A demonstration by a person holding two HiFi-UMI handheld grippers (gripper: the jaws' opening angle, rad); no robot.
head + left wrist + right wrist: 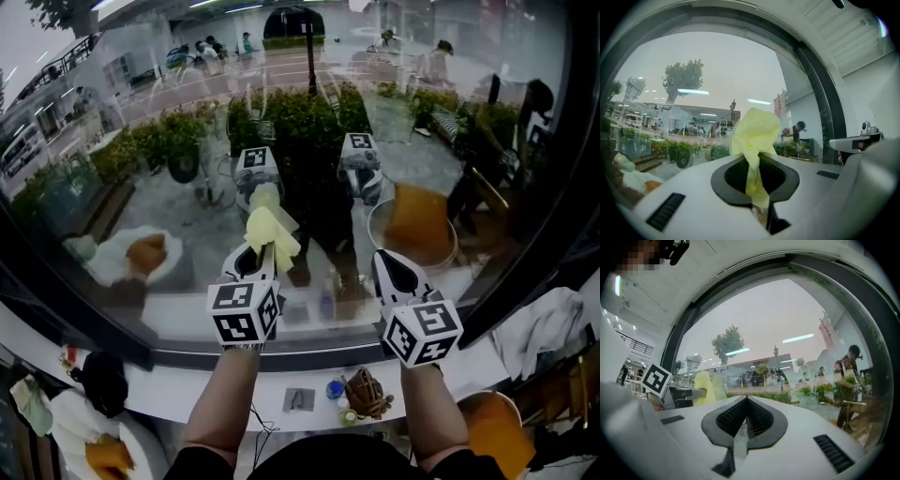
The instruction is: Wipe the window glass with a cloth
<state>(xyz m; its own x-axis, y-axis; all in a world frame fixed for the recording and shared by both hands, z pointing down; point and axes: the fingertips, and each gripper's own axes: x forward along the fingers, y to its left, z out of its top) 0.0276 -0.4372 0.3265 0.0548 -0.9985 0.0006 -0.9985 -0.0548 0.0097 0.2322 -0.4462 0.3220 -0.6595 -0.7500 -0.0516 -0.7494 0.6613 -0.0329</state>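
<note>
Window glass (187,141): a large curved pane that fills the head view, with street and planters beyond it. We judge it rigid, smooth and slippery under fabric. It takes steady flat pressure but no knocks from hard jaw tips.

Sill (187,380): a white ledge along the pane's bottom edge, with a few small oddments near its middle. Neither gripper touches it.

Right gripper (392,267): held up near the lower middle of the pane, to the right of the other tool. In the right gripper view its jaws meet with nothing between them (745,420). We count it idle and empty.

Left gripper (258,258): raised toward the lower middle of the pane, above the bottom frame. Its jaws are clamped on fabric (757,180).

Cloth (270,230): pale yellow, small and bunched. It is pinched at its lower end, and a loose tuft sticks out past the jaw tips (757,131). The tuft seems to meet its own reflection, so we judge it on the glass or just shy of it.

Cloth handling: we judge it light, soft and floppy, so it folds under pressure and does not push back.

Hold point: the gathered root of the bunch, as it is gripped now. We would keep enough tuft ahead of the tips that fabric, not jaw, rides the pane.
</note>
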